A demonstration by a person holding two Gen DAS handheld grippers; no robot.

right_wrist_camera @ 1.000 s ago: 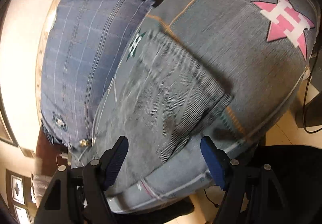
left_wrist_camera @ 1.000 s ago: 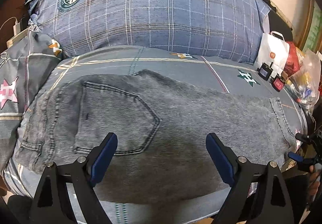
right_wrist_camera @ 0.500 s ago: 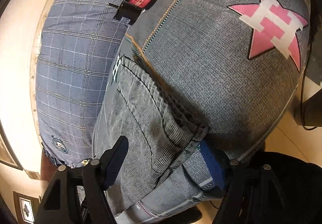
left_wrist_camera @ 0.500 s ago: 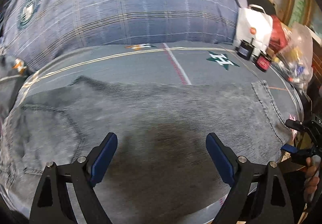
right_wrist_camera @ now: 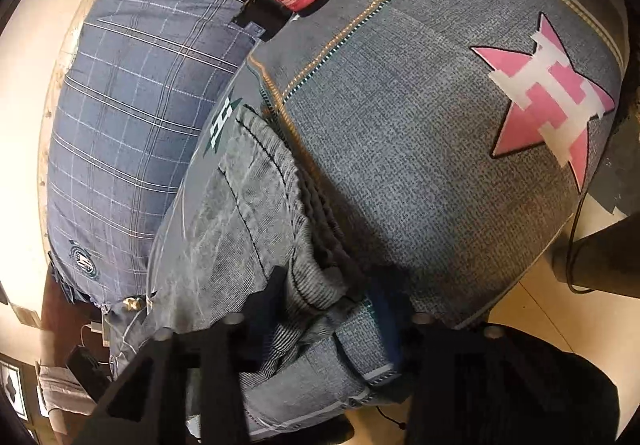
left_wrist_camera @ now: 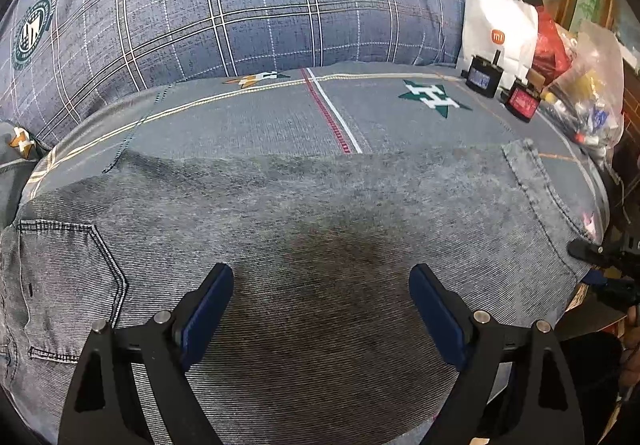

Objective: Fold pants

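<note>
Left wrist: left gripper point(left_wrist_camera: 320, 295) spread wide over pants point(left_wrist_camera: 320, 229), flat on the bed point(left_wrist_camera: 256, 125). Right wrist: right gripper point(right_wrist_camera: 332, 309) closing around the hem (blurred, grip unclear). No crosswise fold yet; early stage.
</note>
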